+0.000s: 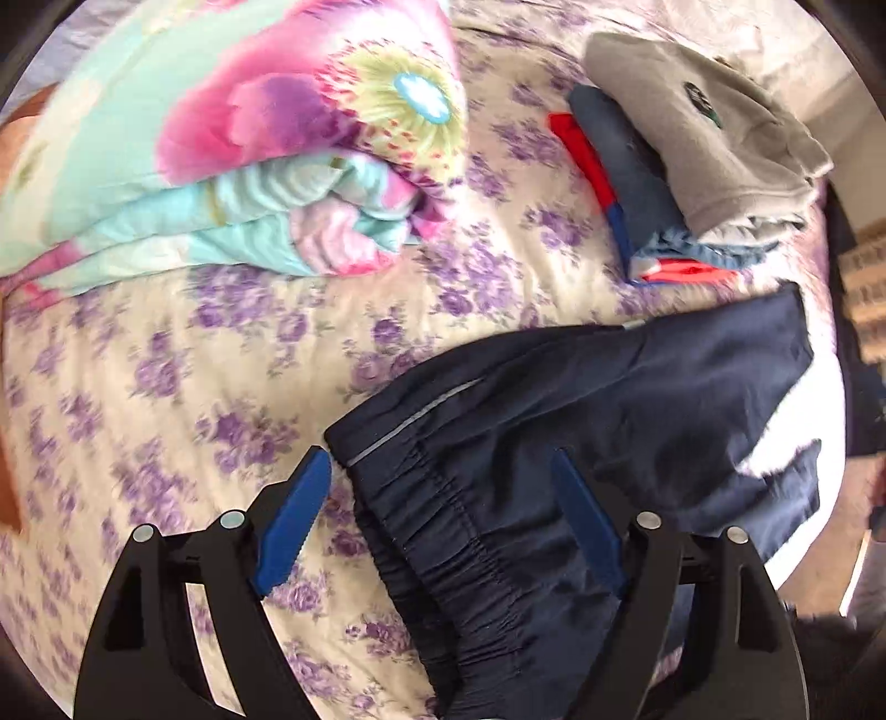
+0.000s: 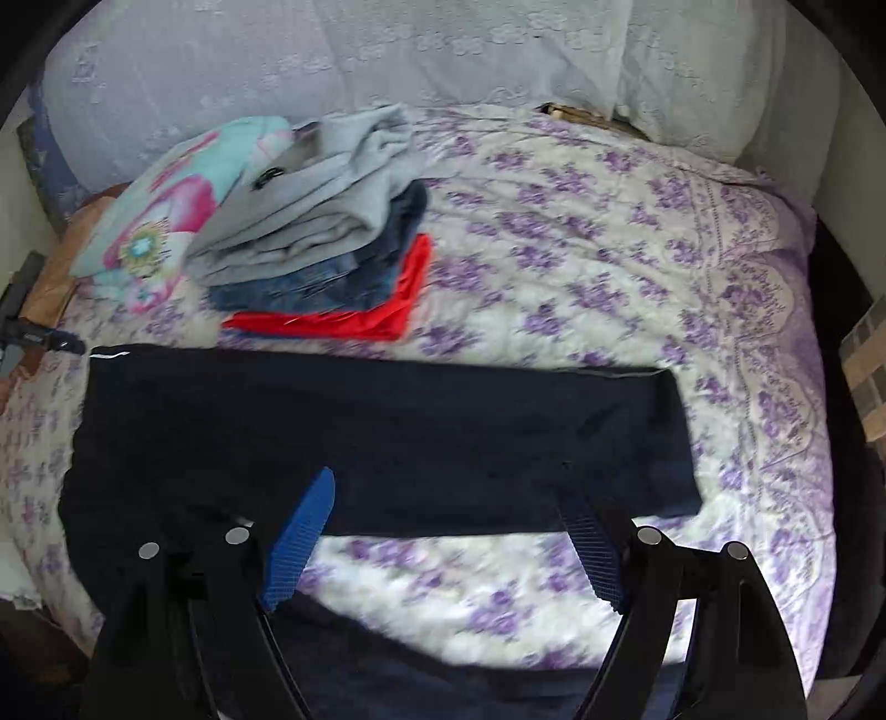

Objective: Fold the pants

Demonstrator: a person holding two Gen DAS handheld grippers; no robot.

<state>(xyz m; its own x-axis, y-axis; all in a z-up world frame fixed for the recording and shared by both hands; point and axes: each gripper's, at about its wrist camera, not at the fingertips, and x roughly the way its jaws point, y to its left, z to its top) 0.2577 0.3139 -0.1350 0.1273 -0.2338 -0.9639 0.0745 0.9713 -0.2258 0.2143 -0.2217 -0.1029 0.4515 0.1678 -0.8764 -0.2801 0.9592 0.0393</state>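
- The left gripper (image 1: 440, 498) has its blue fingers (image 1: 293, 526) spread wide apart, holding nothing; the gathered elastic waistband (image 1: 443, 531) of the pants (image 1: 637, 410) lies between them, nearer the right-hand finger
- The right gripper (image 2: 443, 526) also has its fingers (image 2: 302, 534) spread wide, with nothing between them but bedspread and the near edge of the pants (image 2: 387, 432); whether the tips touch the cloth cannot be told
- The dark navy pants lie on the bed (image 2: 609, 260): in the right wrist view they form a flat, wide band across the bedspread, one leg end at the right, with a further dark part of them running under the gripper at the bottom
- In the left wrist view a thin grey reflective stripe (image 1: 410, 418) runs along the side seam up from the waistband, and the legs stretch away to the right
- Just beyond the pants sits a stack of folded clothes (image 2: 321, 243): a grey sweatshirt (image 1: 698, 127) on top, blue denim (image 1: 626, 166) under it, a red garment (image 2: 354, 321) at the bottom
- Next to the stack, a folded quilt with big pink flowers on turquoise (image 1: 221, 138) rests on the purple-flowered bedspread
- White lace-covered pillows (image 2: 332, 50) line the head of the bed
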